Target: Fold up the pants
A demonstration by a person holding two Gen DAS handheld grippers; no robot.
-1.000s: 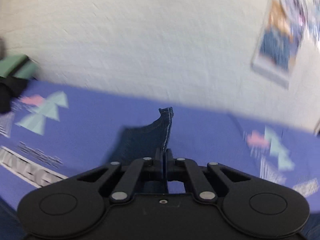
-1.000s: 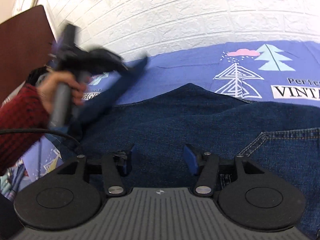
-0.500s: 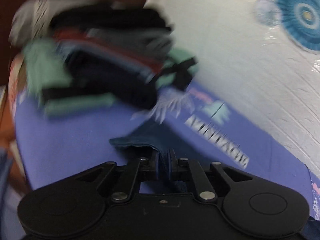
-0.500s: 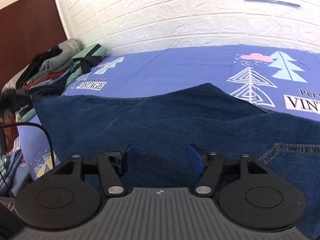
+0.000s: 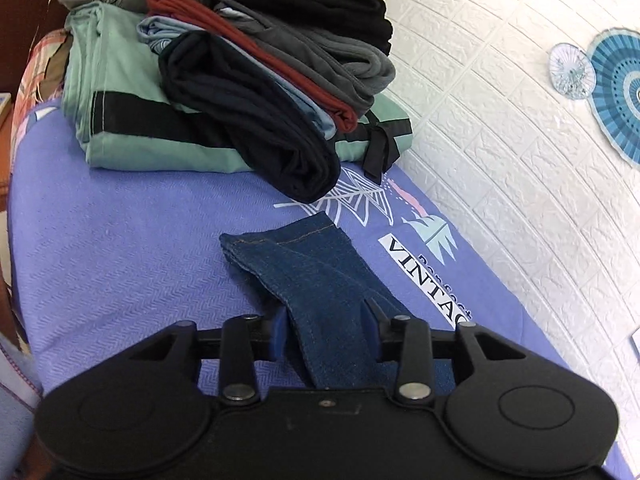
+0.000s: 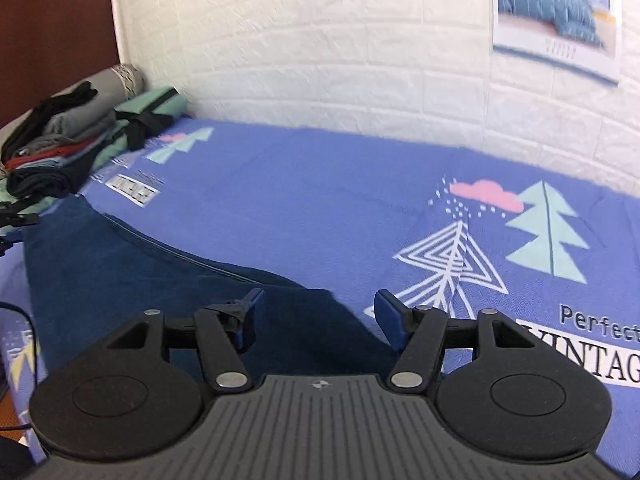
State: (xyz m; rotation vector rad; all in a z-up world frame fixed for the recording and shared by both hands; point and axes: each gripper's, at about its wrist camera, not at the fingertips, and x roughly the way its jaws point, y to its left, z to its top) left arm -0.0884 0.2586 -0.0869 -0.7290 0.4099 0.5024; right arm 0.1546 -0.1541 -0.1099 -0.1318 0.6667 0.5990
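Jeans (image 5: 320,276), one dark blue pair, lie spread on a purple bedsheet (image 5: 120,240) printed with trees and the word VINTAGE. In the left wrist view one leg end with its stitched hem reaches toward the far side and stops just short of a pile of folded clothes (image 5: 256,80). The left gripper (image 5: 326,330) sits over that leg with the denim running between its two fingers; its jaws have just been opening, and small gaps show between the blue pads and the cloth, so they no longer pinch it. In the pile I count about seven folded pieces: a mint green one with black bands at the bottom, then a black roll, a light blue, a rust red, a grey and another black one above, plus a grey patterned piece at the very back (the exact count is hard to settle where layers overlap). On the white brick wall (image 5: 500,120) to the right hang two blue fan ornaments (image 5: 616,88), one small and one large. In the right wrist view the right gripper (image 6: 316,318) hangs above the near edge of the jeans with its jaws spread wide and nothing between them; the denim stretches away to the left toward the same pile. One poster (image 6: 556,16) hangs on the wall at far right.
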